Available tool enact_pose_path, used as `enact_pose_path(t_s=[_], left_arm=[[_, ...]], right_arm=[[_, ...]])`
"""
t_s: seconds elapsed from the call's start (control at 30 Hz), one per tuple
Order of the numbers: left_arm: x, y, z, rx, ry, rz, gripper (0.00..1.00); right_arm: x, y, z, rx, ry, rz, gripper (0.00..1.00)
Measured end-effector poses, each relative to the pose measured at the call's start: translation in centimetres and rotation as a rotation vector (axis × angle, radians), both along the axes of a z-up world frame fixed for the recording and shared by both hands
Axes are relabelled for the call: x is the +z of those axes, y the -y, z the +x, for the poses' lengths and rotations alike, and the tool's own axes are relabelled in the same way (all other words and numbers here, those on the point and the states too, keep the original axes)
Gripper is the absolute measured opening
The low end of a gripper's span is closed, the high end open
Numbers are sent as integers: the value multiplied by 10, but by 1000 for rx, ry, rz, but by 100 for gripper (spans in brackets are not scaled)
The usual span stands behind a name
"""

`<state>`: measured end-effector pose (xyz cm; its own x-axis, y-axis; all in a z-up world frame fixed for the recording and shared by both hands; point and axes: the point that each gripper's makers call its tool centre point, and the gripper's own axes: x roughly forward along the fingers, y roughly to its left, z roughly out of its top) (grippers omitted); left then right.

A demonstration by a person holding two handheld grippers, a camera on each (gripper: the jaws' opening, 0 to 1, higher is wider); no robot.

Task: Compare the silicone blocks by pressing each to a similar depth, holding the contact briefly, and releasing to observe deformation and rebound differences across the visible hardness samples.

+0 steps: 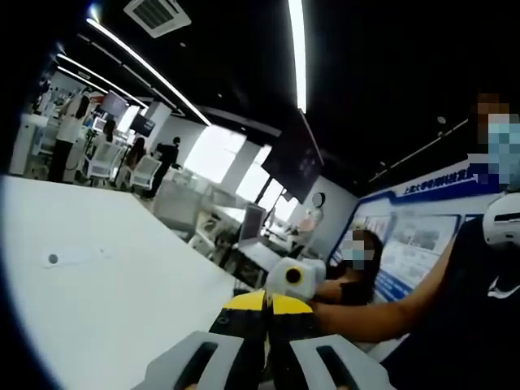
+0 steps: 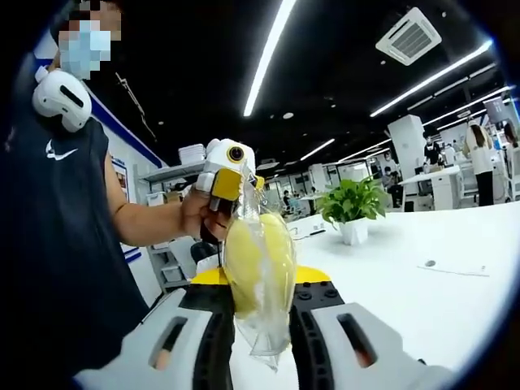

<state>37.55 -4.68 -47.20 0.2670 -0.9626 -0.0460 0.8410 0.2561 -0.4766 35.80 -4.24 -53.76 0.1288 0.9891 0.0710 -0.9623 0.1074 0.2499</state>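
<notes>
yellow block (image 2: 258,262) in clear bag, white table (image 2: 422,301), green plant (image 2: 351,200)

A broad white glossy table (image 1: 106,284) is spreading under long ceiling light strips (image 1: 298,49). A green leafy plant in a white pot (image 2: 351,210) is standing on the tabletop, and a black wall-mounted monitor (image 1: 294,158) is hanging above distant white office chairs (image 1: 145,171).
</notes>
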Motion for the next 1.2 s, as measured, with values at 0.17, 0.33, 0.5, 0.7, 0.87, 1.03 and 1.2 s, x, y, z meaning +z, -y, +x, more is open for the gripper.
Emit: enact_pose_path(t_s=[0.17,0.33,0.5,0.7,0.87,1.03,1.2], left_arm=[[-10,1,-2,14,54,54,0],[-14,2,-2,11,72,64,0],[-18,-1,3,24,57,68,0],[-18,-2,5,21,168,104,0],[-19,-4,3,20,217,126,0],[-21,-5,6,59,191,117,1],[-23,-5,6,80,200,127,1]], right_arm=[[-11,1,-4,21,-129,-37,13],[-13,2,-6,15,-136,-46,10],[-15,2,-5,7,-181,-79,8],[-15,1,-1,-18,-142,-109,5],[-16,-1,-2,-16,-109,-131,3],[-17,-1,1,-33,-106,-142,3],[-20,-1,-1,-33,-134,-145,3]])
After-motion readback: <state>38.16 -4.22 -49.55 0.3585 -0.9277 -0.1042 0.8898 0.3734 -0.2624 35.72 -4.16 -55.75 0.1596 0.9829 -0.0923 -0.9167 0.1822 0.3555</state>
